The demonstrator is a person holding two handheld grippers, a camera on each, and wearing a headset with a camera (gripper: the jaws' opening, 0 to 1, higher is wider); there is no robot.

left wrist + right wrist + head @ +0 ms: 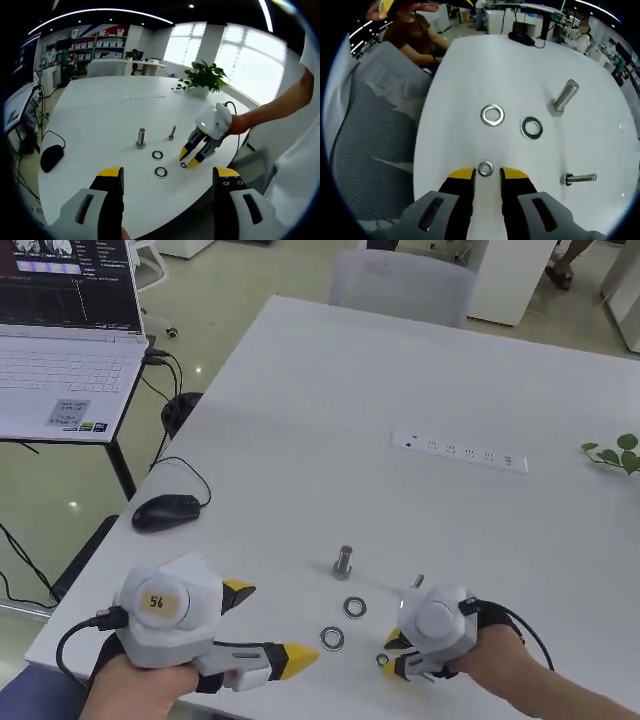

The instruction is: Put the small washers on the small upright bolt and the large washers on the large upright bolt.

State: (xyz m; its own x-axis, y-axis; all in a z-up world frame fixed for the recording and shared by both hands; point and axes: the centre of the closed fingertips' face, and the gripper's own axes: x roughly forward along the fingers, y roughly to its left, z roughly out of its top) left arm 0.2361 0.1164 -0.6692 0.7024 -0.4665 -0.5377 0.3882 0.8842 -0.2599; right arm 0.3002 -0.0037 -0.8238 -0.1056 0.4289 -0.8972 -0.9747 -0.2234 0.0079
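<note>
We are at the pick-up of a small washer (485,168). It lies flat on the table (300,420), close to the near edge, with the yellow tips of the right gripper (488,173) on either side of it. Those jaws stand narrowly apart and hold nothing as far as we can judge. Through the fisheye we cannot be sure whether a tip already touches the rim.

The left gripper (168,172) hovers by the near edge toward the left corner, its jaws wide apart and empty.

Two large washers (492,114) lie flat a little farther in from the near edge. Beyond them the large bolt (565,96) stands upright, and the small bolt (580,178) stands apart from it toward the right edge. Both bolts are bare, so we judge the task barely begun.

The next move calls for pinching a thin ring off a flat top, so the tips must meet its rim squarely. Its hole must then be centred over the small bolt's tip.

The right gripper view shows the washer sitting between the tips, while in the head view the gripper body crowds it. The left gripper view gives the side-on angle, with the right gripper tipped down at the table.
</note>
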